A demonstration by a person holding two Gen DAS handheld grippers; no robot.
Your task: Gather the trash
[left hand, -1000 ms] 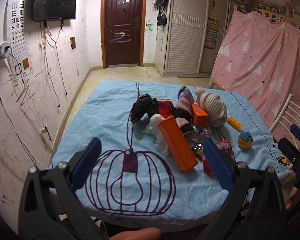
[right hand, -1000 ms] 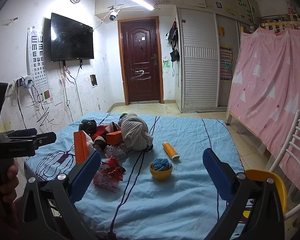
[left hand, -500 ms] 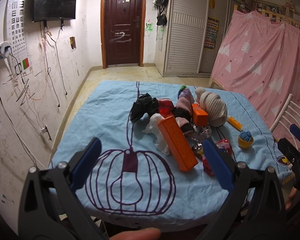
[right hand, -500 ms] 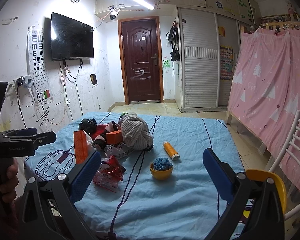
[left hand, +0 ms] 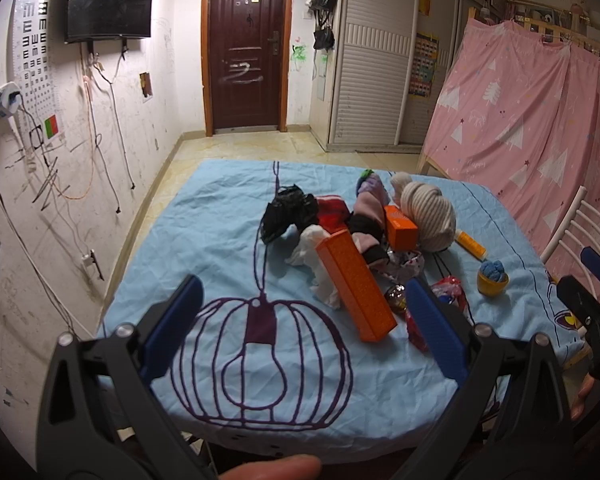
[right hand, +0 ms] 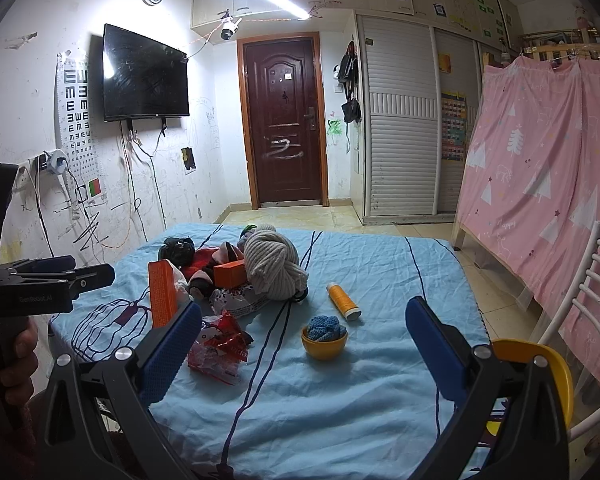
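A pile lies on the blue-sheeted table (left hand: 204, 216): a black plastic bag (left hand: 286, 212), white crumpled paper (left hand: 314, 252), a long orange box (left hand: 354, 282), a small orange box (left hand: 400, 228), a red crinkly wrapper (right hand: 220, 346) and a patterned wrapper (right hand: 240, 300). My left gripper (left hand: 300, 320) is open and empty, above the near table edge, short of the pile. My right gripper (right hand: 304, 338) is open and empty, above the near right part of the table, with the red wrapper by its left finger.
A beige knit hat (right hand: 274, 266), dark and pink socks (left hand: 370, 220), an orange tube (right hand: 342, 300) and a yellow bowl with blue yarn (right hand: 324, 334) share the table. A white chair (right hand: 580, 320) with a yellow seat stands right. A pink curtain (left hand: 520, 128) hangs beyond.
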